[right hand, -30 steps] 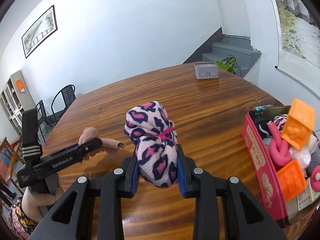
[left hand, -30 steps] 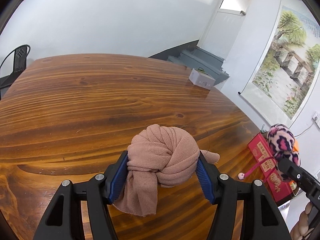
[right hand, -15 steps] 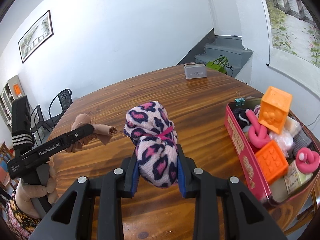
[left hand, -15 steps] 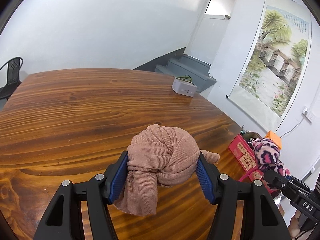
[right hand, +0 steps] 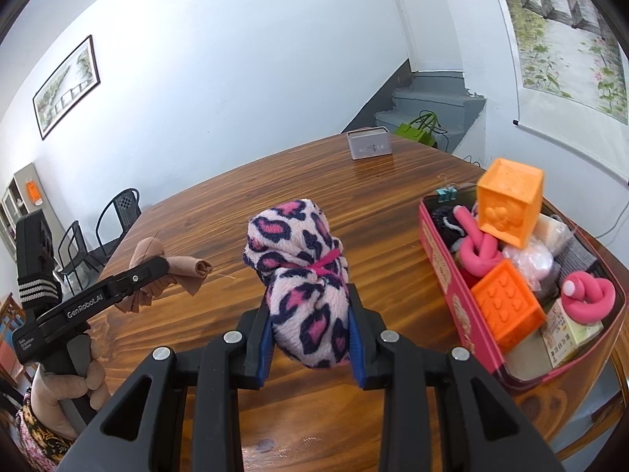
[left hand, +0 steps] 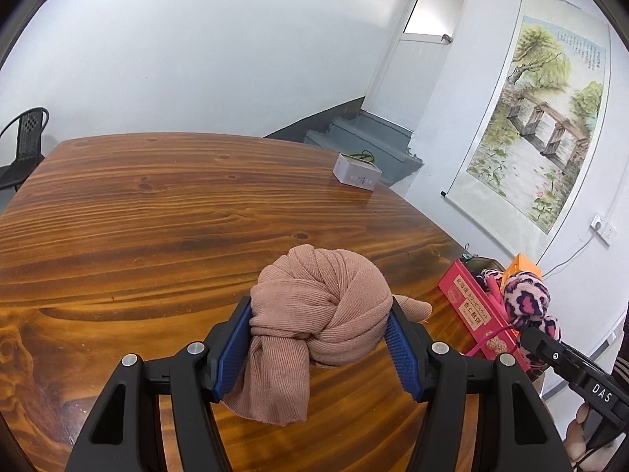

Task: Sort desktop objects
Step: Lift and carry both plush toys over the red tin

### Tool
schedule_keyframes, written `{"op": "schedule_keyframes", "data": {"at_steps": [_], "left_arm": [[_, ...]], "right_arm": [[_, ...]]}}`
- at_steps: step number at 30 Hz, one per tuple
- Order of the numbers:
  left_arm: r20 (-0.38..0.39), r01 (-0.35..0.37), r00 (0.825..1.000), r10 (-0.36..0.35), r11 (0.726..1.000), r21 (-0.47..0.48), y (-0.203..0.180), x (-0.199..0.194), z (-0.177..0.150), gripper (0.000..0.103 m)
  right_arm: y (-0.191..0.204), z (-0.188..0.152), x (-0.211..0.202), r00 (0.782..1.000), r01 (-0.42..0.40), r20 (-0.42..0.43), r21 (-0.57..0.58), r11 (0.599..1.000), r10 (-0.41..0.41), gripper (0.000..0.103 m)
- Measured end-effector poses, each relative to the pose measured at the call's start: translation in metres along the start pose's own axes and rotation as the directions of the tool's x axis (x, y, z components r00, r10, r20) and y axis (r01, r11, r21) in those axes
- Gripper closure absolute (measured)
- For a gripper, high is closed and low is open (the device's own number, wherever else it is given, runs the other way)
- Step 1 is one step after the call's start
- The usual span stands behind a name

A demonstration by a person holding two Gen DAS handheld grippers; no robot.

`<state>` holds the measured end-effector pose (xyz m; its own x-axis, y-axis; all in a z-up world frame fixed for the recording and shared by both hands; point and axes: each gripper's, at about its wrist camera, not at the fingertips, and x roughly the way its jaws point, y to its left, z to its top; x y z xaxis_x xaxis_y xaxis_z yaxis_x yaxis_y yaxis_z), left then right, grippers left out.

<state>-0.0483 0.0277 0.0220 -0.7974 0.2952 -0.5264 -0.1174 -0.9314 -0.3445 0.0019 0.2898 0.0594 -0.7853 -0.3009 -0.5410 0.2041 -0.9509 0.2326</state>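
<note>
The left gripper (left hand: 320,348) is pinching a knotted tan cloth (left hand: 322,314) above the table (left hand: 157,216) — the right gripper (right hand: 310,338) is clamping a leopard-print bundle (right hand: 302,275); the red tin (right hand: 444,259) is sitting lower right, its far corner cut off.

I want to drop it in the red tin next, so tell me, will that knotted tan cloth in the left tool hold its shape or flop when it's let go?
The knotted tan cloth is tied in a tight ball, so it should mostly keep that shape. Its loose tail hangs limp below the left tool, so that end will likely flop. It looks soft and light, probably landing quietly without rolling far.
</note>
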Motion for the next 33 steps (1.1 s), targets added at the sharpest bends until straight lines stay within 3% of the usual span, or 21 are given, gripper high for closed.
{"op": "schedule_keyframes", "data": {"at_steps": [18, 25, 33], "left_arm": [[-0.044, 0.014, 0.999, -0.013, 0.999, 0.031, -0.032, 0.013, -0.018, 0.038], [-0.092, 0.082, 0.993, -0.075, 0.994, 0.074, -0.068, 0.030, -0.022, 0.038], [-0.126, 0.178, 0.979, -0.160, 0.973, 0.147, -0.127, 0.040, -0.023, 0.038]], "right_arm": [[-0.037, -0.003, -0.028, 0.998, 0.034, 0.042, 0.056, 0.998, -0.036, 0.069], [-0.077, -0.008, -0.070, 0.986, 0.133, 0.091, 0.095, 0.987, -0.142, 0.069], [-0.135, -0.008, -0.112, 0.948, 0.268, 0.125, 0.179, 0.947, -0.292, 0.069]]}}
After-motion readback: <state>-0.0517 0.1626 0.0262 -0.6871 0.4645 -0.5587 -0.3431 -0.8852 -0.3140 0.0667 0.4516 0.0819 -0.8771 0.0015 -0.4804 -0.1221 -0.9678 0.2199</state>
